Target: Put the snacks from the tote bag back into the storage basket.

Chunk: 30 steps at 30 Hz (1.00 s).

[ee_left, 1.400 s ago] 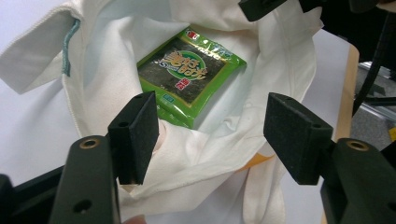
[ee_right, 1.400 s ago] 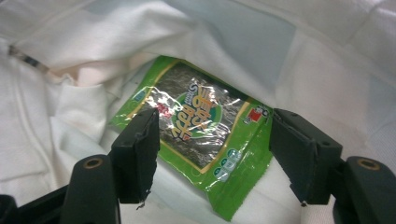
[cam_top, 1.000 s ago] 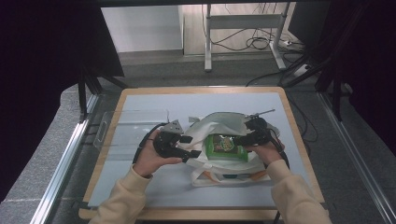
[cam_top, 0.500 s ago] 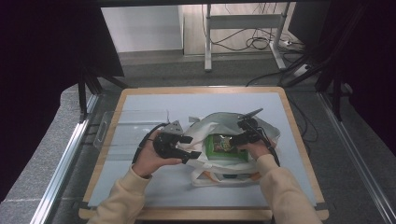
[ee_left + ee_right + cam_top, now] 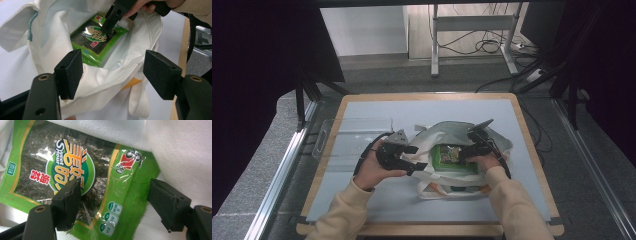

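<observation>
While its jaws have just been opening, right claw (image 5: 113,205) | straddles seaweed packet (image 5: 75,177) | inside bag (image 5: 50,37)

packet (image 5: 451,156) in bag (image 5: 432,137), bag on table (image 5: 362,107)

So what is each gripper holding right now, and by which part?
The left gripper straddles the white cloth bag's rim, jaws apart, not clamping. The right gripper is open over the green seaweed packet, gripping nothing.

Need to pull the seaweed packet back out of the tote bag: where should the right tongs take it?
Grip the seaweed packet by its flat sealed end edge, coming from above through the tote bag mouth. It lies flat inside, so only that thin end fits between the open right tongs.
</observation>
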Each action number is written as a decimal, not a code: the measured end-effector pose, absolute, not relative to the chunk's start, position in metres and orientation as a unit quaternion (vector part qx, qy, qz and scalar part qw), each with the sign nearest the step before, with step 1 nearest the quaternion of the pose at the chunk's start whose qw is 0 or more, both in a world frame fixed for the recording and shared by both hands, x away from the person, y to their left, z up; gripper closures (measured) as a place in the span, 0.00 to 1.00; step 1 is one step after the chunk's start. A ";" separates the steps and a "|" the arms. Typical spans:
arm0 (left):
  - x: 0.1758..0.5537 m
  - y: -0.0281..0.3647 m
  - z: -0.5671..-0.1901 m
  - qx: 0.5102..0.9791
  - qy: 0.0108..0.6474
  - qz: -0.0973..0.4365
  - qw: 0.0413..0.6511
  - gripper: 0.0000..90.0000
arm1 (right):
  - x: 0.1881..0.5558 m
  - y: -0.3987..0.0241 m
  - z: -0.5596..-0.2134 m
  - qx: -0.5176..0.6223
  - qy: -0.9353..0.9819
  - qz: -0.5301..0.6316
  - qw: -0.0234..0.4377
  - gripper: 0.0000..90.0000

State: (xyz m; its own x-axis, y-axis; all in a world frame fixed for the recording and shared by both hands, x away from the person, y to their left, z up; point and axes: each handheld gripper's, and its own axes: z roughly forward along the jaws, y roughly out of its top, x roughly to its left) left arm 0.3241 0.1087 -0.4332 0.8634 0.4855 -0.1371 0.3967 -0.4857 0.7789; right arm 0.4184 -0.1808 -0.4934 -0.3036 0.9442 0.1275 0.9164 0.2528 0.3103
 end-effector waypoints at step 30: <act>0.326 0.107 -0.437 0.864 0.257 0.051 0.429 0.36 | 0.410 -0.197 -0.483 0.582 0.774 0.243 -0.045 0.96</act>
State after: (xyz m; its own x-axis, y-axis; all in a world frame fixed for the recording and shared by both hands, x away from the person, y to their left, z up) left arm 0.3259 0.1070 -0.4373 0.8629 0.4879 -0.1318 0.3997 -0.4992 0.7688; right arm 0.4099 -0.1972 -0.4835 -0.3174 0.8801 0.3532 0.9242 0.2037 0.3231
